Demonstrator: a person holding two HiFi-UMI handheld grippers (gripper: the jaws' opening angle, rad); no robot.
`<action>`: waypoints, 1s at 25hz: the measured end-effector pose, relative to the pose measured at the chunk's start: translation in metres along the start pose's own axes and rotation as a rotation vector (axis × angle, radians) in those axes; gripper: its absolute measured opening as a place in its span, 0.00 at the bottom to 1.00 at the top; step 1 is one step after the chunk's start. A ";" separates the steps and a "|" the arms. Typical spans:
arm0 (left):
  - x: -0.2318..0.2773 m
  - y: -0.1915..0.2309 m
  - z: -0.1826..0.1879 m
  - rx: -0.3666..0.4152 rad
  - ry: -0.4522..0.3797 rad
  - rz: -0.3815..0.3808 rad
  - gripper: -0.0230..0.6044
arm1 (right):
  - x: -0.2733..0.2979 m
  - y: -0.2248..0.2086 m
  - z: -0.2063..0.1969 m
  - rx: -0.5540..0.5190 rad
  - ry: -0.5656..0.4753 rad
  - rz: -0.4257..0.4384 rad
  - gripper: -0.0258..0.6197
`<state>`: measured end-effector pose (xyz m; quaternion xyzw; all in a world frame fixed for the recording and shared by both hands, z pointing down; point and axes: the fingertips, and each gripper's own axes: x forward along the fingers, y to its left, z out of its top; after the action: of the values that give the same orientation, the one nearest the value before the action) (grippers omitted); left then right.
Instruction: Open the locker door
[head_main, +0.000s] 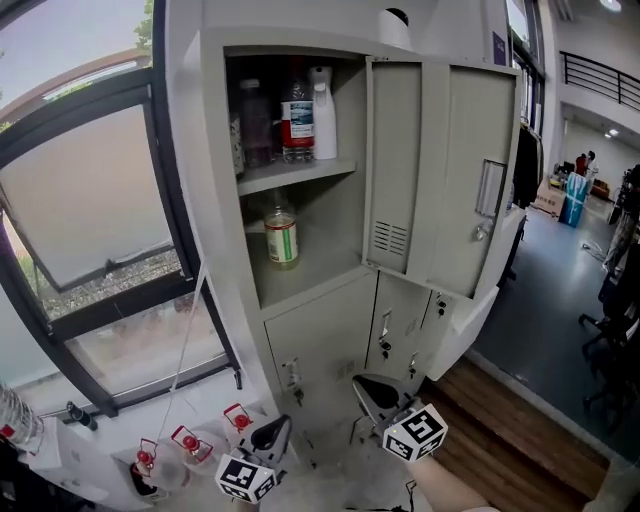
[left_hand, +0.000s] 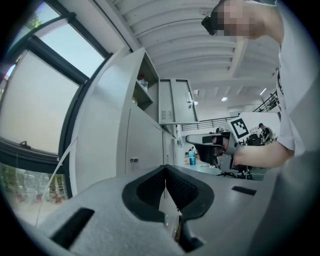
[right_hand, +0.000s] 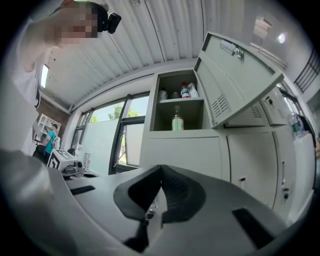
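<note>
The grey locker (head_main: 230, 200) stands in front of me with its upper door (head_main: 450, 170) swung wide to the right, recessed handle (head_main: 489, 188) facing out. Several bottles (head_main: 297, 120) stand on the top shelf and one jar (head_main: 281, 232) on the shelf below. In the right gripper view the open door (right_hand: 235, 80) hangs above the compartment. Both grippers hang low, apart from the locker. My left gripper (head_main: 270, 440) (left_hand: 165, 170) is shut with nothing in it. My right gripper (head_main: 378, 395) (right_hand: 161, 172) is likewise shut and holds nothing.
Closed lower locker doors (head_main: 320, 345) with small latches sit under the open compartment. A big window (head_main: 90, 190) fills the left. Red-capped items (head_main: 190, 442) lie low at the left. An office floor (head_main: 540, 330) with chairs opens to the right.
</note>
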<state>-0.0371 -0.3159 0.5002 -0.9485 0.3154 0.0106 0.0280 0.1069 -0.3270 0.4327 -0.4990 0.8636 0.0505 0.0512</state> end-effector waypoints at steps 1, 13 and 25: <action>-0.004 0.004 0.000 0.001 -0.004 0.018 0.05 | 0.004 0.007 -0.007 0.013 0.004 0.012 0.06; -0.057 0.044 -0.009 -0.003 0.010 0.192 0.05 | 0.044 0.076 -0.052 0.089 0.048 0.118 0.06; -0.075 0.054 -0.015 0.000 0.020 0.250 0.05 | 0.056 0.111 -0.080 0.134 0.090 0.176 0.06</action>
<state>-0.1297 -0.3155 0.5152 -0.9018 0.4316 0.0044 0.0232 -0.0206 -0.3309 0.5078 -0.4186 0.9069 -0.0254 0.0407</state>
